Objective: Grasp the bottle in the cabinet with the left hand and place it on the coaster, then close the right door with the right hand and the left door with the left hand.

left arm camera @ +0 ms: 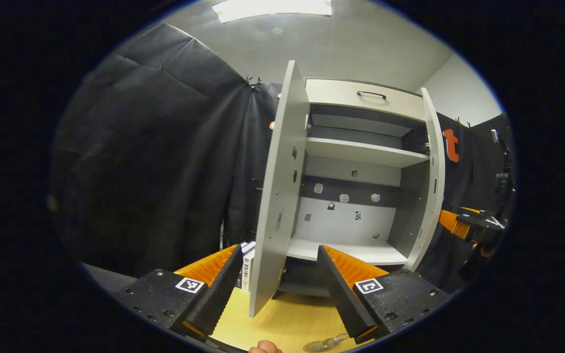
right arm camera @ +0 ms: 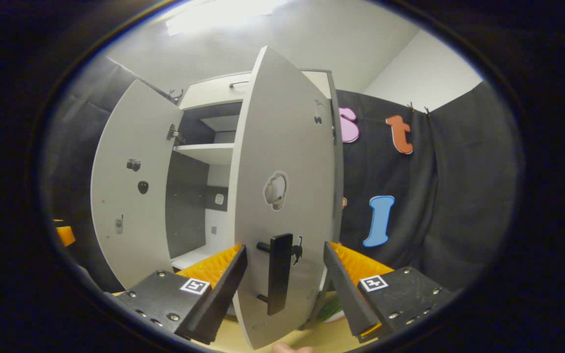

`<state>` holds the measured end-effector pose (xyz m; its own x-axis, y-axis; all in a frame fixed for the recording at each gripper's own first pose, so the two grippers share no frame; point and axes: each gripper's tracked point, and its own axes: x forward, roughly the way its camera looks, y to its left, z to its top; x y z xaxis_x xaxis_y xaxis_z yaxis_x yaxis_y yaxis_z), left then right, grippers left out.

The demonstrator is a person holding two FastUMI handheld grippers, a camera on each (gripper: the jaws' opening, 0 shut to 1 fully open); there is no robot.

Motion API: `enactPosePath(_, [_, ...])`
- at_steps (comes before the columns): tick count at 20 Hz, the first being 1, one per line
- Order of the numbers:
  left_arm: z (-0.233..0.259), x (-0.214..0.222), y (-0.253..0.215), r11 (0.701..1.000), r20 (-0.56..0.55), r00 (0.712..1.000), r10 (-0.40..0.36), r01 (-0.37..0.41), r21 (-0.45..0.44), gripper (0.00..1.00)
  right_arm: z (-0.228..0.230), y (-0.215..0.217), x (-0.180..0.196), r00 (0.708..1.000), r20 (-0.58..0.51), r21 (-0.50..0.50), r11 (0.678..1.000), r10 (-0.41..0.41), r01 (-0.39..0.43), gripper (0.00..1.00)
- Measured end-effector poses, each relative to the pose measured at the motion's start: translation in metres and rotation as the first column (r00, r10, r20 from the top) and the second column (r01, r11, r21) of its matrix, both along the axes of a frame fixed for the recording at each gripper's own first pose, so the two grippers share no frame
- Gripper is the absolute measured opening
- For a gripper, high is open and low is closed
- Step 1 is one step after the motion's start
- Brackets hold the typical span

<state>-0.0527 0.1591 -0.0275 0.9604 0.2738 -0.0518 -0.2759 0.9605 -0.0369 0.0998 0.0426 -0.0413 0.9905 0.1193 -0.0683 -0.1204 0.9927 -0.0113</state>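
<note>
— Doors first: the cabinet (left arm camera: pixel 361 162) stands with both leaves swung out, shelves bare. Where's the bottle?

— Bottle (left arm camera: pixel 332 341) and coaster (left arm camera: pixel 316 346) sit at the near edge of the yellow bench (left arm camera: pixel 287 318), low in the left gripper view; the glimpse is too small to say whether it stands square on the coaster.

— And the right gripper (right arm camera: pixel 285 277)?

— Jaws wide, holding nothing, straddling the black handle (right arm camera: pixel 279 272) of the right door (right arm camera: pixel 282 196), which looks about half open. I'd say the closing push is the step in hand.

— The left gripper (left arm camera: pixel 279 282)?

— Also spread wide and empty, with the edge of the left door (left arm camera: pixel 280 196) between its fingers.

— What could go wrong?

— A finger could catch on the handle and jerk the door, or the cabinet could shift on the bench if the push is hard. The left door's lower corner may sweep close to the bottle, so a careless swing could tip it.
</note>
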Motion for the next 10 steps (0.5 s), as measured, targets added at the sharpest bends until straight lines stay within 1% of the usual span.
enactPosePath(2, [0.0,-0.005,0.009,1.0,0.0,1.0,0.03,-0.03,0.004,0.92,-0.003,0.016,0.003,0.999,-0.006,0.016,0.999,0.034,-0.034,0.93])
enactPosePath(3, [0.0,-0.008,0.014,0.999,0.0,0.999,0.044,-0.044,0.006,0.96,-0.003,0.023,0.004,0.999,-0.005,0.021,0.999,0.045,-0.045,0.95])
enactPosePath(4, [0.001,-0.01,0.017,0.998,0.0,0.998,0.056,-0.056,0.006,0.92,-0.003,0.028,0.005,0.998,-0.004,0.024,0.998,0.057,-0.056,0.93])
enactPosePath(5, [0.0,-0.011,0.021,0.998,-0.001,0.998,0.067,-0.067,0.005,0.96,-0.002,0.032,0.006,0.998,-0.002,0.027,0.998,0.065,-0.065,0.95])
enactPosePath(6, [-0.001,-0.013,0.024,0.997,-0.002,0.997,0.075,-0.075,0.003,0.92,-0.002,0.036,0.006,0.997,-0.001,0.03,0.997,0.074,-0.074,0.95])
enactPosePath(7, [-0.001,-0.014,0.026,0.997,-0.002,0.997,0.082,-0.082,0.001,0.92,-0.002,0.038,0.005,0.997,0.0,0.034,0.996,0.081,-0.081,0.93])
enactPosePath(8, [-0.002,-0.015,0.027,0.996,-0.003,0.996,0.086,-0.086,0.0,0.96,0.0,0.039,0.004,0.996,0.002,0.039,0.995,0.087,-0.087,0.92])
enactPosePath(9, [-0.003,-0.016,0.027,0.996,-0.004,0.996,0.089,-0.089,-0.003,0.92,0.001,0.042,0.003,0.996,0.003,0.044,0.995,0.092,-0.092,0.93])
enactPosePath(10, [-0.003,-0.016,0.028,0.996,-0.005,0.996,0.09,-0.091,-0.005,0.96,0.002,0.044,0.002,0.995,0.005,0.049,0.994,0.095,-0.095,0.93])
